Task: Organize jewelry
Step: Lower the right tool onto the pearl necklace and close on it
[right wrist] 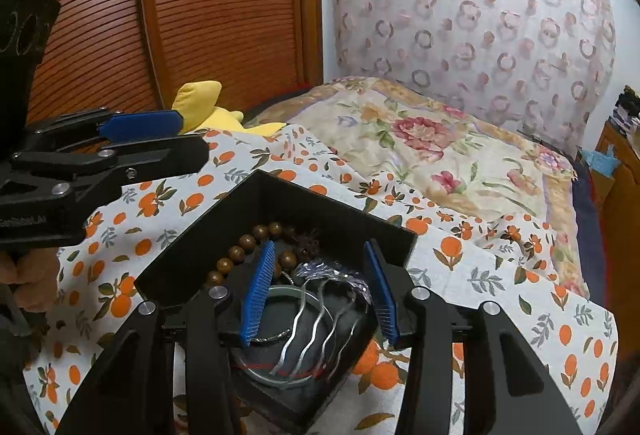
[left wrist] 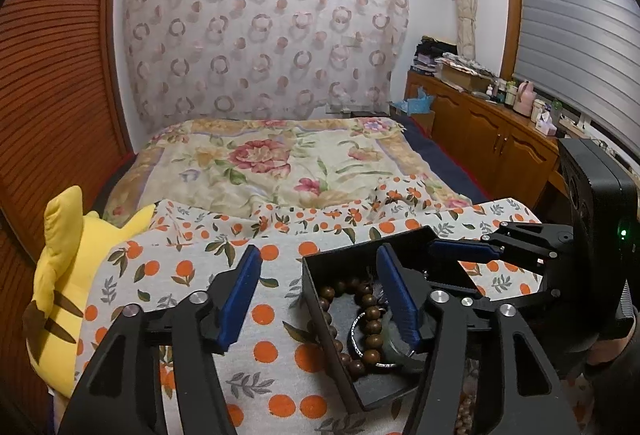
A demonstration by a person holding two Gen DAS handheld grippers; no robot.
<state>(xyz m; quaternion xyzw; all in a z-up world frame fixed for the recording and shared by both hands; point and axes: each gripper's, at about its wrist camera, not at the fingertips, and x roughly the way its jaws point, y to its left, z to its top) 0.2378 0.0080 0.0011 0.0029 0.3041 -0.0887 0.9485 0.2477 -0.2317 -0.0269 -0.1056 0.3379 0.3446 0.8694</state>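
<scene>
A black box (right wrist: 280, 203) sits on an orange-print cloth (left wrist: 192, 275) spread over the near end of a bed; farther off lies a floral blanket (left wrist: 280, 159). In the box lie a wooden bead bracelet (left wrist: 370, 311), a silver bangle (right wrist: 280, 335) and a wavy silver hairpin (right wrist: 316, 319). The left claw (left wrist: 320, 299) stands open, straddling the box's left wall. The right claw (right wrist: 316, 291) hangs open over the hairpin. A yellow plush toy (left wrist: 64, 275) lies left, by a slatted wooden wardrobe (right wrist: 200, 15). A wooden cabinet (left wrist: 480, 127) stands right.

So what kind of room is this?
Most likely a bedroom at home: there is a bed with a flowered blanket, a yellow plush toy beside it, and a wooden cabinet under a window.
</scene>
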